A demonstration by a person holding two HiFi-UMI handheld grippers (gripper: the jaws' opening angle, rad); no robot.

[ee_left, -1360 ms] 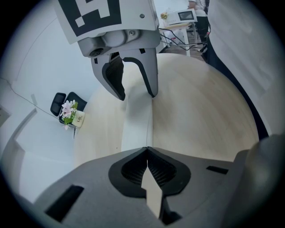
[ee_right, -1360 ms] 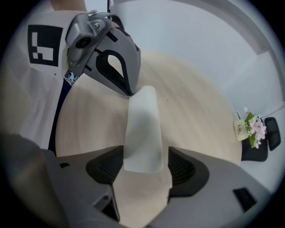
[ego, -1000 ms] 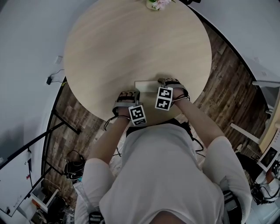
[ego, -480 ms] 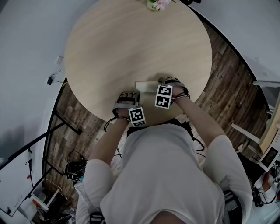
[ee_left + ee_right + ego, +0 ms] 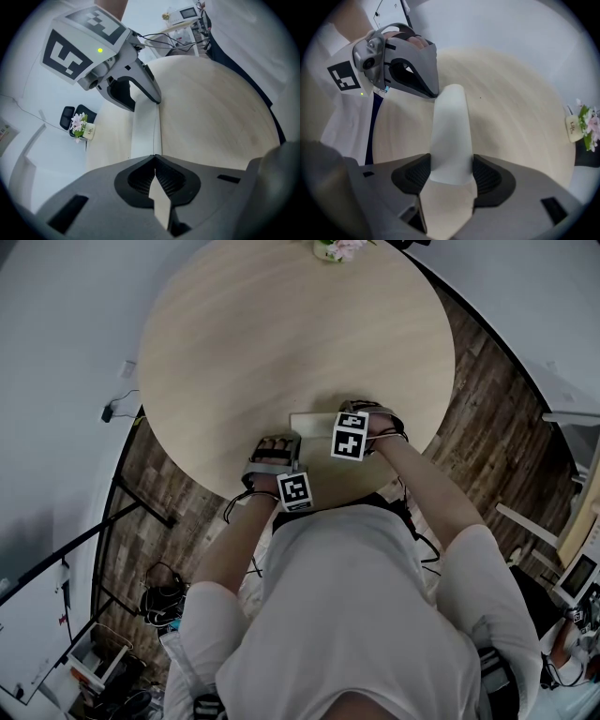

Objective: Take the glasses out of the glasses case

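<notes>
1. The glasses case (image 5: 450,124), white and elongated, lies on the round wooden table (image 5: 281,324) close to its near edge. Its long axis runs left to right.
2. Right gripper (image 5: 450,168): the jaws are clamped on the right end of the glasses case. The right gripper view shows one ribbed pad pressed against each side of the case.
3. Left gripper (image 5: 154,157): the jaws are together, tips meeting. The left gripper view places these tips at the left end of the glasses case and looks along its length. I cannot tell whether the tips touch the case.
4. The two grippers face each other across the case.
5. A small flower pot (image 5: 335,247) stands at the far edge of the table, well apart from the case.
</notes>
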